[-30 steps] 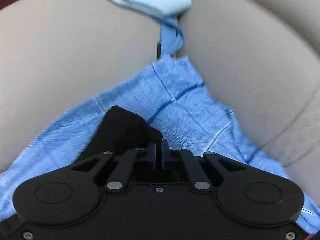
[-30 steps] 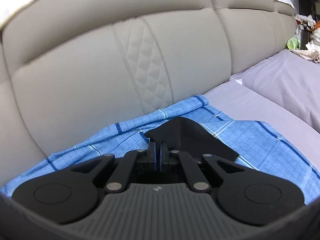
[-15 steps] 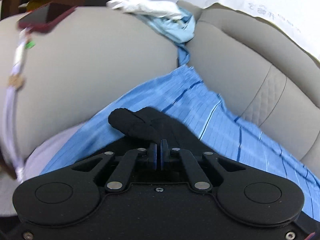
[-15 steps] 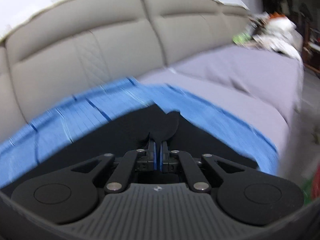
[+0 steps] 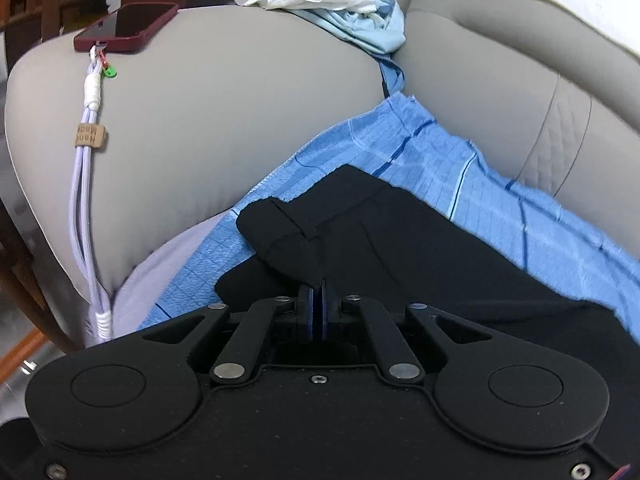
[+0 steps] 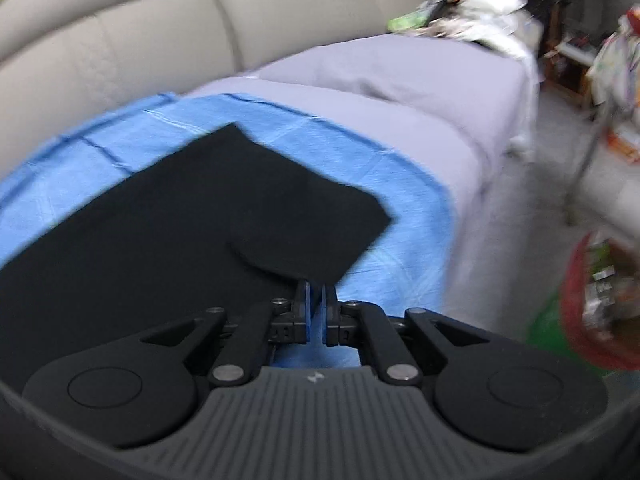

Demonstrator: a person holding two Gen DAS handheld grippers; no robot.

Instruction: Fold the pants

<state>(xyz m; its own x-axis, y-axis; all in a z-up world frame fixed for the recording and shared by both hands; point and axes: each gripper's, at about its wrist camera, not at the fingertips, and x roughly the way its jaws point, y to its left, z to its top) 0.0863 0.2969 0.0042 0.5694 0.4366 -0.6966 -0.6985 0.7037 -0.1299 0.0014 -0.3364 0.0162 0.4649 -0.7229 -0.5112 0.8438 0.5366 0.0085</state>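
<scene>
I find the black pants [image 5: 420,248] lying flat on the blue checked cloth [image 5: 432,160] spread over the grey sofa [image 5: 240,120]. My left gripper [image 5: 319,312] is pressed together, pinching a bunched fold of the pants. My right gripper [image 6: 317,312] is opening, the pants' edge just beyond its pads.

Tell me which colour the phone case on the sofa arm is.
Dark red phone case, best seen in the left wrist view.
</scene>
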